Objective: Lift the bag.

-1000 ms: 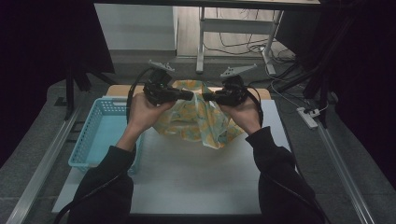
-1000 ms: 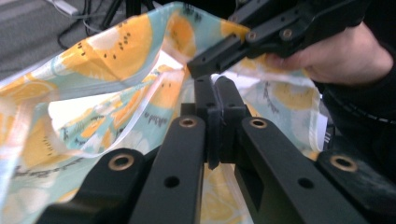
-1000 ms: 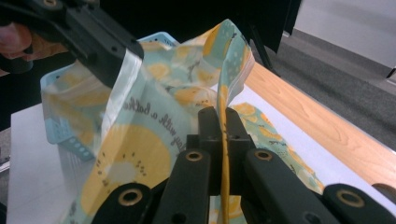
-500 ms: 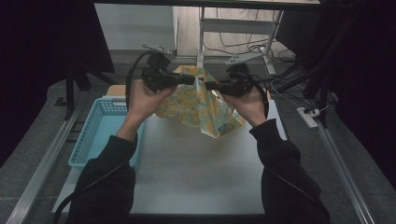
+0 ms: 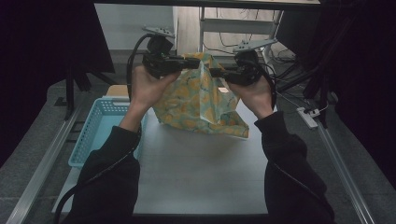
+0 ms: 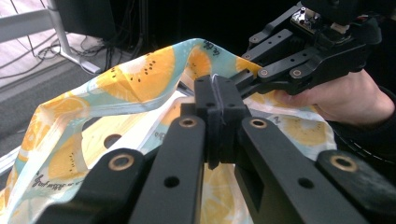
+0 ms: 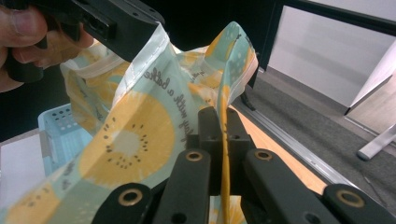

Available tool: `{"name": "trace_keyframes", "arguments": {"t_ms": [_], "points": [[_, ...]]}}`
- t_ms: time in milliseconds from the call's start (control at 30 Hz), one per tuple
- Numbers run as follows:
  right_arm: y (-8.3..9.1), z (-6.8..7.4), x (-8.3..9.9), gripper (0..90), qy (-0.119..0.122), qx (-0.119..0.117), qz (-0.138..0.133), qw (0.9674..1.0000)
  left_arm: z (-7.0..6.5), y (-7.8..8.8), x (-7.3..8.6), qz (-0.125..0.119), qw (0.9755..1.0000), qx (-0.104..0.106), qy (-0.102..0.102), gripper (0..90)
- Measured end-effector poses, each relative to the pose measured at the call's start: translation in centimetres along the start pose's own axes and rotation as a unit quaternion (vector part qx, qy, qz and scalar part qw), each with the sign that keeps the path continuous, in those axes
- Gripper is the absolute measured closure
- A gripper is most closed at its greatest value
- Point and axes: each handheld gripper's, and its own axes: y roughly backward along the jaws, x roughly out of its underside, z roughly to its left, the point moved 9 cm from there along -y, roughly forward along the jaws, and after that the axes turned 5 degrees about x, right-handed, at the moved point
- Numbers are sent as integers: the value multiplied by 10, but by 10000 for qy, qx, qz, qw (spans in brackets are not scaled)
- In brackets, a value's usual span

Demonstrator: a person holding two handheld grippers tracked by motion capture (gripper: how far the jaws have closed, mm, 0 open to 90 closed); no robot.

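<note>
Both hands have risen since the earlier pictures, and the patterned bag (image 5: 201, 100) that sagged low over the table (image 5: 196, 172) a second ago now hangs clear of it, with only its lower right corner drooping near the surface. It is a thin plastic bag printed with orange fruit slices on pale blue, held up between the hands at the far middle of the table. The left gripper (image 5: 194, 63) pinches the bag's top edge from the left and the right gripper (image 5: 212, 72) pinches it from the right, their tips close together. In the left gripper view the jaws of the left gripper (image 6: 218, 100) are pressed together with a sliver of film caught between them; in the right gripper view the right gripper (image 7: 223, 126) is likewise clamped on a fold of the rim, which stands up edge-on between the pads. Gripping the rim at two points on opposite sides seems meant to let the weight of the bag pull it straight, so the mouth can be drawn apart or the sheet shaken out flat. The blue basket (image 5: 100, 133) sits at the left edge of the table, below the left forearm, a likely destination once the bag is sorted. Lifting high keeps the loose film from dragging and creasing on the tabletop.
</note>
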Motion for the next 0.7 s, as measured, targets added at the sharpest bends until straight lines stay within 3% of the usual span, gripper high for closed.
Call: {"name": "trace_keyframes", "arguments": {"t_ms": [400,633,700], "points": [[-6,-8,6,900,-56,123,90,9999,9,-18,1,94,9996,-243,-132,900],[-22,-12,20,892,-177,150,233,9995,22,-34,18,328,9988,-350,-92,890],[-25,-13,26,837,-239,114,287,9992,25,-36,25,418,9984,-384,-79,850]]}}
